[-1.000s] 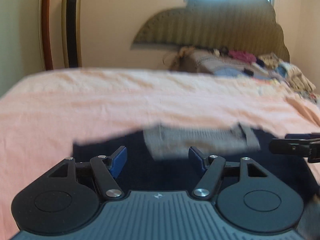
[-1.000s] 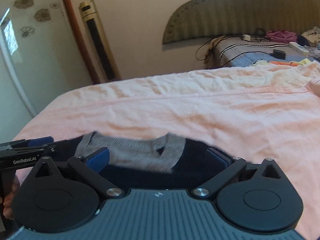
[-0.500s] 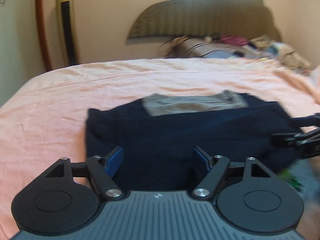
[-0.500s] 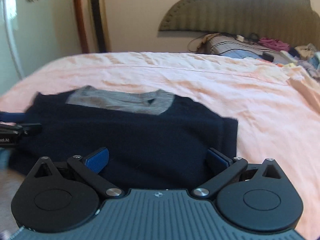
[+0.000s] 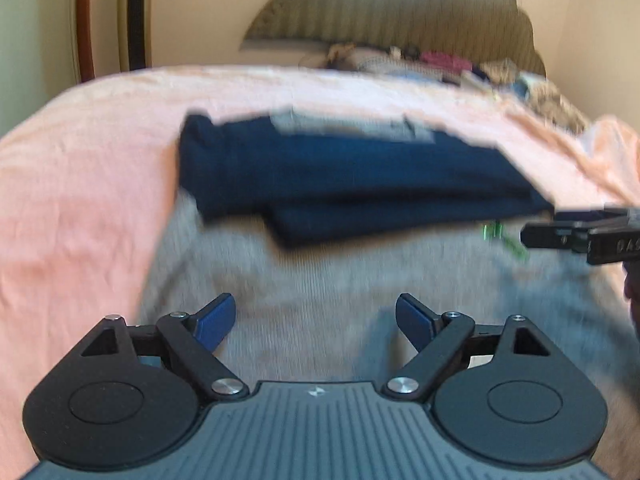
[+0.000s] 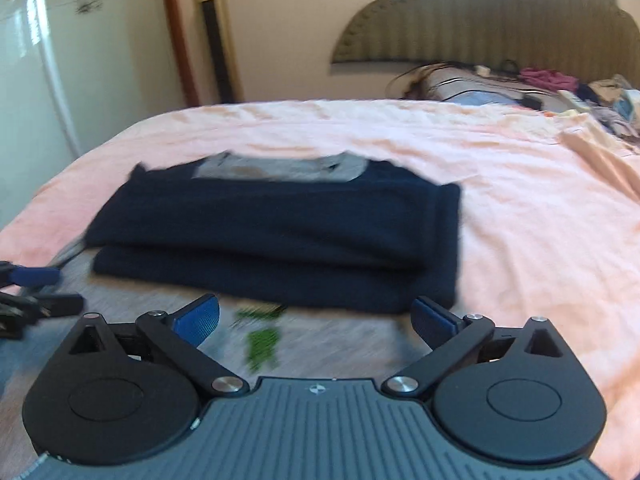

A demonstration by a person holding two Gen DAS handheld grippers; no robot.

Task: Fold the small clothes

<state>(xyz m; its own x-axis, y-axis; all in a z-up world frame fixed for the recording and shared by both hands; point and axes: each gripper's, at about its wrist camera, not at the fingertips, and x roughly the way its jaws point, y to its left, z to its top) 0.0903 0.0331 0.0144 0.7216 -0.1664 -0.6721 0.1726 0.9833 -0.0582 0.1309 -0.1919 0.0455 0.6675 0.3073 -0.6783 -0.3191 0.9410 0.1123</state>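
Observation:
A small garment lies on the pink bedspread (image 5: 80, 152). Its navy part (image 5: 352, 176) (image 6: 280, 228) is folded over toward the far side, showing a grey collar strip (image 6: 280, 166) along its far edge. Its grey front (image 5: 320, 280) (image 6: 340, 340), with a green print (image 6: 262, 344), spreads out nearer to me. My left gripper (image 5: 316, 320) hangs over the grey cloth; its jaws are opening and nothing is between them. My right gripper (image 6: 316, 320) stands open and empty just short of the navy fold. Each gripper shows at the edge of the other's view.
At the far end of the bed (image 6: 520, 208), below the padded headboard (image 6: 500, 28), lies a heap of clothes and cables (image 6: 540, 84). A tall standing unit (image 6: 216, 36) and a wooden post stand against the wall on the left. A white appliance (image 6: 40, 60) stands at far left.
Both grippers have pulled back toward me, away from the navy fold, which now lies farther off. The grey front of the garment has come into view beneath them. The left jaws stand wider.

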